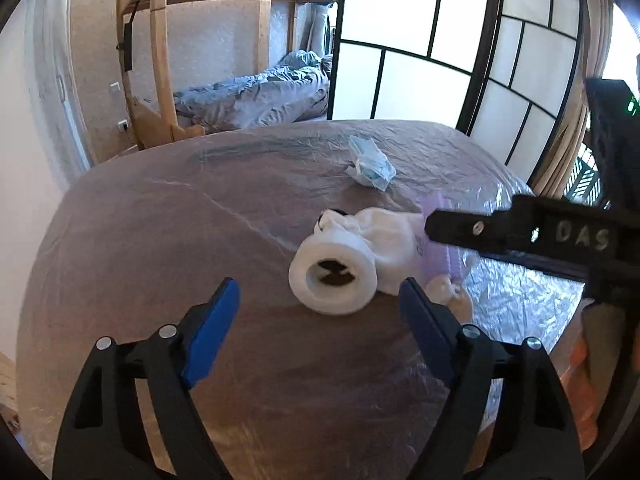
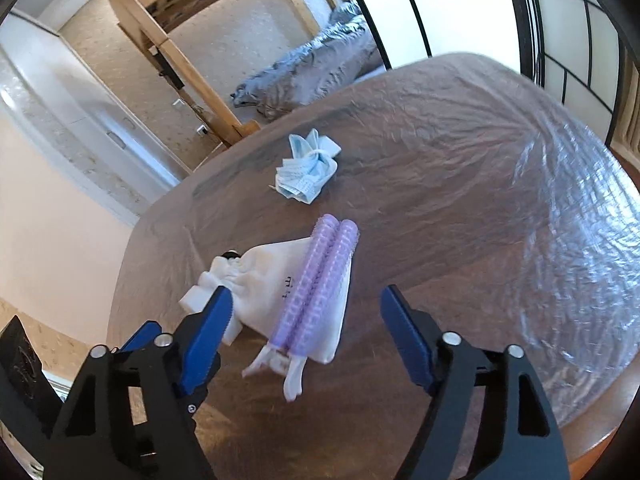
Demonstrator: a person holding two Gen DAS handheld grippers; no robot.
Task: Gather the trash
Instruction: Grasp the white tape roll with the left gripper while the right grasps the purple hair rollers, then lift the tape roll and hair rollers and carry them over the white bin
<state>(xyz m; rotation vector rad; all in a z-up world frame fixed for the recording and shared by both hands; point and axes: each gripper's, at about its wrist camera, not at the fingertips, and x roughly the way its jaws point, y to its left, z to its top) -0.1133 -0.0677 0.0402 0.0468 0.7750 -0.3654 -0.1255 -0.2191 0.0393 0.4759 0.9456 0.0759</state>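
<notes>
With both your left gripper (image 1: 316, 312) and right gripper (image 2: 306, 312) spread empty, the white roll (image 1: 333, 276), seemingly loose, may roll off the table (image 1: 160, 240).

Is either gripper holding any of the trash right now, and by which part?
Nothing is held. The left gripper and right gripper are both open above the table, empty.

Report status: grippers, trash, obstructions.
Left gripper and right gripper open, empty. Mask, roll, pouch, curlers on table. Nothing blocking.
</notes>
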